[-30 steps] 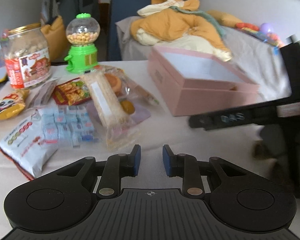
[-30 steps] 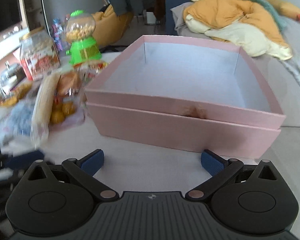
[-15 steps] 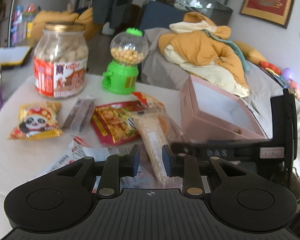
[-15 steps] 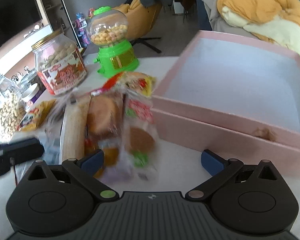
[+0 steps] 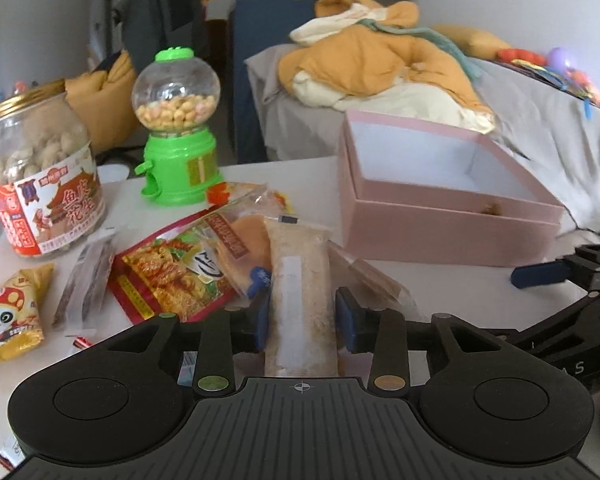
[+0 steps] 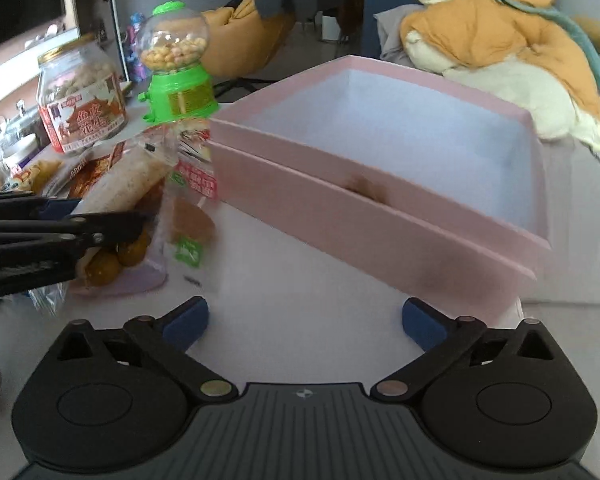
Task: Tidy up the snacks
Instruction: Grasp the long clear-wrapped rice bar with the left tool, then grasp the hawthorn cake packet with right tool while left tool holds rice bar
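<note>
Although the pink box (image 6: pixel 380 216) sits open at the right of the right wrist view, nothing shows on its white floor, so the sorting looks barely begun: every snack visible lies outside it on the white table (image 6: pixel 300 280). In the left wrist view, the left gripper (image 5: pixel 300 316) straddles a long pale snack bar in a clear wrapper (image 5: pixel 302 280) at the lower middle of the frame; its jaws are opening, the blue pads flank the wrapper on either side, and whether they actually press it is hard to tell. The right gripper (image 6: pixel 304 320) stands spread wide with nothing between its fingers, hovering over bare table in front of the box. Left to sort, by this reading, are the red-and-yellow snack bag (image 5: pixel 172 276), the round cake in its clear packet (image 5: pixel 244 240), the dark narrow packet (image 5: pixel 86 280), the panda-print pouch (image 5: pixel 8 316), and perhaps the peanut jar (image 5: pixel 40 176) and the green candy dispenser (image 5: pixel 176 136) at the upper left. The near end of the bar is hidden under the gripper body, a small packet at the bottom left corner is cut off, the box's near inside corner is masked by its own wall, and the brown mark on its front rim is too blurred to identify.
</note>
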Available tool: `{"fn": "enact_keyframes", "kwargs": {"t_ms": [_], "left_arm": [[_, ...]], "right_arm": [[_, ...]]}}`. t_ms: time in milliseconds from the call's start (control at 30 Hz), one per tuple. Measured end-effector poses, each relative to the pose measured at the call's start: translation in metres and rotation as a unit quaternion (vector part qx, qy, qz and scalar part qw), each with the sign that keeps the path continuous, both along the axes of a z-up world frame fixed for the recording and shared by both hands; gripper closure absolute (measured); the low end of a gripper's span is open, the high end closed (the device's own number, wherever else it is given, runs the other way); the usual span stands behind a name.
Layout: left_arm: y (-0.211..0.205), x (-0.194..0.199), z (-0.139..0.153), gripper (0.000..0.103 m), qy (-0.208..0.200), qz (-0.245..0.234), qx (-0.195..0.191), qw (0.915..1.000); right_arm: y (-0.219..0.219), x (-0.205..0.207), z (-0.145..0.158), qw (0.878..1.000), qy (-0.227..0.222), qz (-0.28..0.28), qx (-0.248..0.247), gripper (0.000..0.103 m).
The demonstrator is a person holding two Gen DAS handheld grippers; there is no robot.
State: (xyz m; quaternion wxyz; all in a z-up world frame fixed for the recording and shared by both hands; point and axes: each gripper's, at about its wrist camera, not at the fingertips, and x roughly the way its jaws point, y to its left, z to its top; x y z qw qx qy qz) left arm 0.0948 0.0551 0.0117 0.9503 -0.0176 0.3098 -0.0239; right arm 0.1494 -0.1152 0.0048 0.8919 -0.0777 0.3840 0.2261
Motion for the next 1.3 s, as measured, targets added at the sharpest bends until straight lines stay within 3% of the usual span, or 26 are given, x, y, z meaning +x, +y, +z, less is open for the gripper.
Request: {"fn": "enact_keyframes", "kwargs": {"t_ms": [133, 267, 367, 500, 633, 700, 800, 933, 1100, 1167, 1233, 1300], "left_arm": [[0.02, -0.03, 0.004, 0.069, 0.006, -0.003, -0.055, 0.9985], [0.038, -0.073, -0.002, 0.07, 0.019, 0.002, -0.113, 0.9934], [0.039, -0.099, -0.006, 0.07, 0.025, -0.008, -0.128, 0.9914], [0.03, -0.105, -0.01, 0.069, 0.022, -0.018, -0.115, 0.993], [0.023, -0.105, -0.01, 0.069, 0.022, -0.024, -0.117, 0.9926], [0.02, -0.111, -0.01, 0.069, 0.022, -0.027, -0.106, 0.9937], [0.015, -0.119, -0.01, 0.069, 0.021, -0.031, -0.095, 0.9948], [0.004, -0.124, -0.009, 0.069, 0.023, -0.036, -0.082, 0.9957], [-0.013, -0.124, -0.011, 0.069, 0.025, -0.055, -0.096, 0.9936], [-0.018, -0.121, -0.01, 0.069, 0.026, -0.045, -0.085, 0.995], [-0.019, -0.118, -0.008, 0.068, 0.032, -0.037, -0.082, 0.9954], [-0.019, -0.116, -0.007, 0.066, 0.035, -0.026, -0.074, 0.9963]], "right_arm": [[-0.007, -0.005, -0.002, 1.0, -0.008, 0.012, 0.001, 0.0], [-0.004, 0.0, 0.003, 1.0, 0.013, 0.018, -0.011, 0.0], [0.0, -0.002, 0.007, 0.999, 0.027, 0.031, -0.018, 0.001], [0.011, -0.008, 0.025, 0.998, 0.01, 0.048, 0.044, 0.004], [0.047, 0.016, 0.025, 0.998, 0.03, 0.034, 0.053, 0.025], [0.064, 0.025, 0.017, 0.999, 0.036, 0.029, 0.029, 0.038], [0.075, 0.009, 0.019, 0.999, 0.013, 0.044, 0.005, 0.067], [0.066, -0.028, 0.024, 0.997, -0.004, 0.07, -0.043, 0.071], [0.022, -0.066, 0.023, 0.996, -0.007, 0.046, -0.071, 0.071], [-0.002, -0.081, 0.023, 0.997, 0.003, 0.054, -0.053, 0.059], [-0.021, -0.091, 0.027, 0.998, 0.016, 0.066, -0.017, 0.024], [-0.033, -0.099, 0.032, 0.998, -0.003, 0.059, -0.002, 0.021]]}}
